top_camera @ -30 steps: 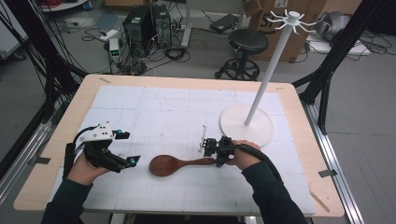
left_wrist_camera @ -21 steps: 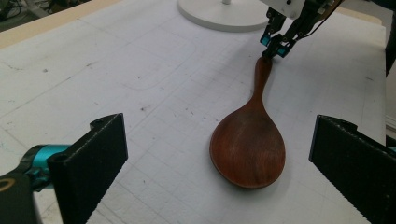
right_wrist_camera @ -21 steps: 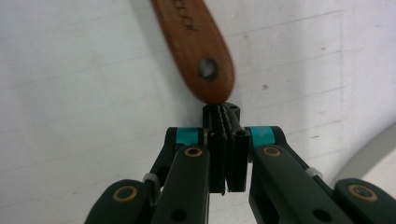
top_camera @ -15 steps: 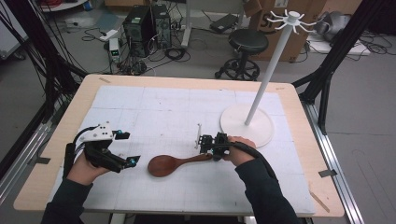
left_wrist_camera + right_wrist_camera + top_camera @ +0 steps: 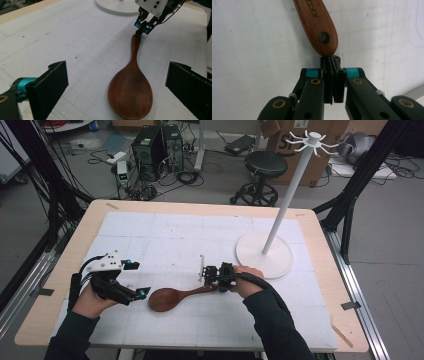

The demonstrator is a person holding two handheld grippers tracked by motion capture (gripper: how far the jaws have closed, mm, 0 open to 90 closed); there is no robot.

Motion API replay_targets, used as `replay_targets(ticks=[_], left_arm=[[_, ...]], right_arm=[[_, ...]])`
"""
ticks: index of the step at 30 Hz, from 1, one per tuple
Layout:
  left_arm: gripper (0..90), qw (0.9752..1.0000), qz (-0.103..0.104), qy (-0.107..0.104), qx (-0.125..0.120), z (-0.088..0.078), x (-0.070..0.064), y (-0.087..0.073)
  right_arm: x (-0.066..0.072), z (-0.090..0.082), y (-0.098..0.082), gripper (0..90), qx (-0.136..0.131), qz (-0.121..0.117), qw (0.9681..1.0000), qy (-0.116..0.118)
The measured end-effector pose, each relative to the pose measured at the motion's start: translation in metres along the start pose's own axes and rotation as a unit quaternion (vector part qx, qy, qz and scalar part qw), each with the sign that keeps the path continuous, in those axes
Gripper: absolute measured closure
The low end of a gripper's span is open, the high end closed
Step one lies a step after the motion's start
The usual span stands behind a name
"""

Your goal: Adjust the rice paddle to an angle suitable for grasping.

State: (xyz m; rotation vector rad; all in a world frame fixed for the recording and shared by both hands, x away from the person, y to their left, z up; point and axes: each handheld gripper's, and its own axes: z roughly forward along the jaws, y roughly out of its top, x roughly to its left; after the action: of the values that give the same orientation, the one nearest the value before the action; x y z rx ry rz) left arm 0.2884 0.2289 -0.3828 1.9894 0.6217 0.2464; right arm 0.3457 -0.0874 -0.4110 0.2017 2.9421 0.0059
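Note:
A dark wooden spoon (image 5: 167,298) lies flat on the white mat, bowl to the left, handle pointing right. My right gripper (image 5: 216,284) is shut, and its tips press against the very end of the handle (image 5: 324,37), where there is a small hole. Nothing is held between the right gripper's (image 5: 333,62) jaws. My left gripper (image 5: 137,278) is open just left of the bowl and points at it. In the left gripper view the spoon (image 5: 131,92) lies between and ahead of the left gripper's (image 5: 116,87) wide-apart jaws, and the right gripper (image 5: 141,29) touches the far end of the handle.
A white hook stand (image 5: 264,255) with a round base and a tall tilted pole stands at the right of the mat, close behind my right hand. The wooden table edge (image 5: 190,205) frames the mat. A stool and computers are on the floor beyond.
The right gripper has moved left with the spoon sliding ahead of it, so the bowl now lies closer to the left gripper. The left gripper has barely moved.

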Motion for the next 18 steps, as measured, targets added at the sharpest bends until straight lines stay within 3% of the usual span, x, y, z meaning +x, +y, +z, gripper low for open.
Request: replay_targets(ticks=[7,8,12,17,18], left_arm=[[5.0,1.0000,-0.002,0.000,-0.001,0.000,0.001,-0.001],[5.0,1.0000,-0.003,0.000,-0.001,0.000,0.001,-0.001],[5.0,1.0000,0.000,0.000,0.000,0.000,0.000,-0.001],[5.0,1.0000,-0.003,0.002,-0.008,-0.004,0.002,0.000],[5.0,0.9999,-0.006,0.003,-0.011,-0.005,0.002,0.000]], right_arm=[[-0.001,-0.006,-0.001,86.2,-0.017,0.005,0.9998,-0.004],[-0.003,-0.014,-0.007,85.0,-0.033,0.016,0.9993,-0.005],[-0.003,-0.032,-0.025,80.9,-0.084,0.048,0.9953,0.001],[-0.002,-0.048,-0.056,69.0,-0.145,0.095,0.9848,0.018],[-0.002,-0.048,-0.056,69.0,-0.145,0.095,0.9848,0.018]])
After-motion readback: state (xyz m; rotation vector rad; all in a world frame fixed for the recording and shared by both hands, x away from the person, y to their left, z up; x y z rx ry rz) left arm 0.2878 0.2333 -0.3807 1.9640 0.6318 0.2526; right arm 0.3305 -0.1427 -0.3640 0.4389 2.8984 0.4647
